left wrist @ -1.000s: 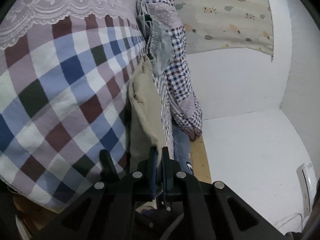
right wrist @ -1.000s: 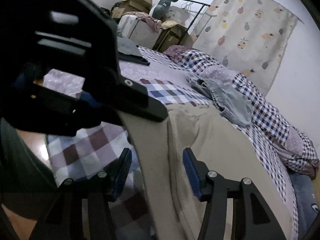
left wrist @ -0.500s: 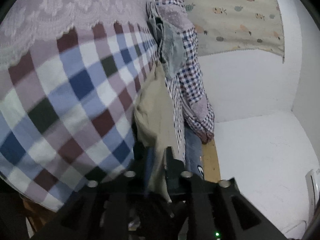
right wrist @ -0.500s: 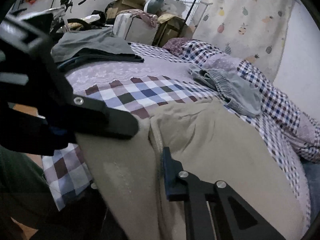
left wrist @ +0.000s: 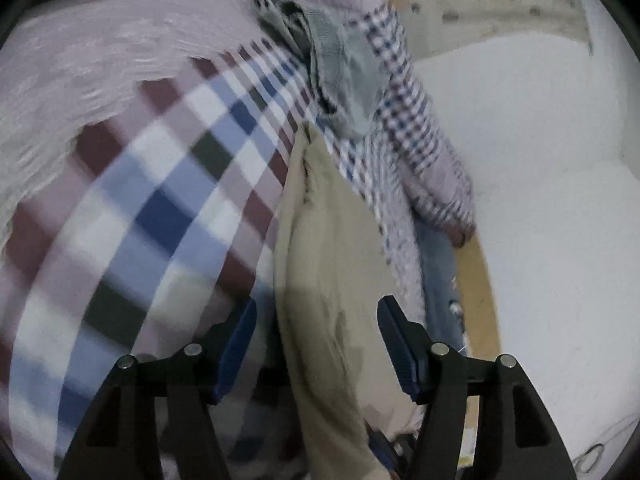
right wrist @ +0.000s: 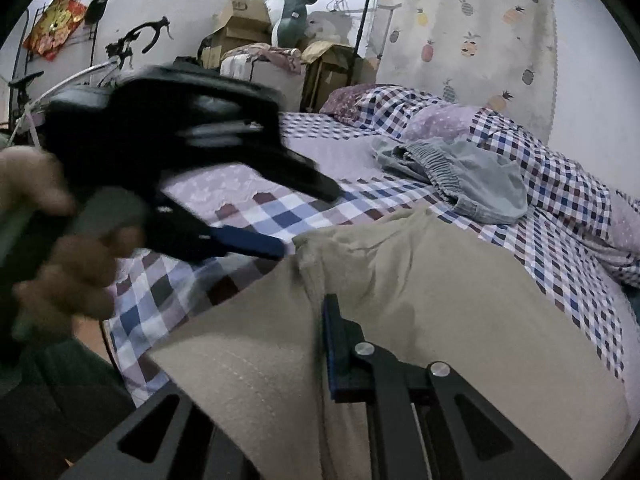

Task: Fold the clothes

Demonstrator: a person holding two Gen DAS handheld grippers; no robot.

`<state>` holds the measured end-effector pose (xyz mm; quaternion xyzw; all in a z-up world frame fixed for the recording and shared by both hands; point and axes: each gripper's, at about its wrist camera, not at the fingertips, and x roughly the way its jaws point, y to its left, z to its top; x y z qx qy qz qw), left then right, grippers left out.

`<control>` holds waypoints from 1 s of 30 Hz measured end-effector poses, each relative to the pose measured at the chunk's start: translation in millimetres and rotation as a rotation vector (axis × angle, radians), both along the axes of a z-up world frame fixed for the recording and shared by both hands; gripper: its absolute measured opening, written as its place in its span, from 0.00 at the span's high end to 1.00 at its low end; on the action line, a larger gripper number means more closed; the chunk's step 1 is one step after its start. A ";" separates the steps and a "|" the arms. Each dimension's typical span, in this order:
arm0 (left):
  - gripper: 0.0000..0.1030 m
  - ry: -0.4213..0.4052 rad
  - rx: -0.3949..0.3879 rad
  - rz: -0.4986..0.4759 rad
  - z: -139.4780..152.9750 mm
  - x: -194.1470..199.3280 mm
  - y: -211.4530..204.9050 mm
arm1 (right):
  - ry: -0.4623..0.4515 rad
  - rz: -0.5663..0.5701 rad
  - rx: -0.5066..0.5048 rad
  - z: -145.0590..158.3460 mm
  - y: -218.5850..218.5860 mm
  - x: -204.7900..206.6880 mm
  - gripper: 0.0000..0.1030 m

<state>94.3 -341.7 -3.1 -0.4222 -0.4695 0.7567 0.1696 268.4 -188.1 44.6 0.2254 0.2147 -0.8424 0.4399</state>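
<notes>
A beige garment (right wrist: pixel 460 300) lies draped over the near edge of the checked bed cover (right wrist: pixel 280 208). My right gripper (right wrist: pixel 318 344) is shut on a fold of it; only one blue pad (right wrist: pixel 329 348) shows, the other is under the cloth. In the left wrist view the same beige garment (left wrist: pixel 320 264) hangs between the jaws of my left gripper (left wrist: pixel 318 304). Those jaws are opening and the pads stand apart from the cloth. The right wrist view shows the left gripper (right wrist: pixel 280 224) blurred, held by a hand (right wrist: pixel 68 280), at the garment's left end.
Crumpled grey shorts (right wrist: pixel 480 184) lie further back on the bed, near checked pillows (right wrist: pixel 400 108). Boxes (right wrist: pixel 240 20), a plush toy (right wrist: pixel 292 12) and a bicycle (right wrist: pixel 132 44) stand behind the bed. A pineapple-print curtain (right wrist: pixel 472 28) hangs at the back right.
The left gripper has let go of the beige garment, opened its jaws and swung sideways. The right gripper has shut on a fold of the garment and risen a little.
</notes>
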 end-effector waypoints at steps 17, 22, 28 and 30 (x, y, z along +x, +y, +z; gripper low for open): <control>0.41 0.016 -0.179 -0.265 -1.3 -158.2 32.1 | -0.088 -0.026 -0.080 20.6 31.3 -7.7 0.94; 0.92 -0.006 -0.251 -0.292 -3.7 -172.7 41.6 | -0.090 -0.039 -0.078 21.2 38.0 -7.3 0.94; 0.94 0.067 -0.245 -0.232 22.4 -148.7 26.3 | -0.117 -0.048 -0.056 10.4 34.7 -7.9 0.96; 0.94 0.102 -0.228 -0.210 38.1 -135.6 19.5 | -0.119 -0.036 -0.057 11.8 32.0 -3.7 0.97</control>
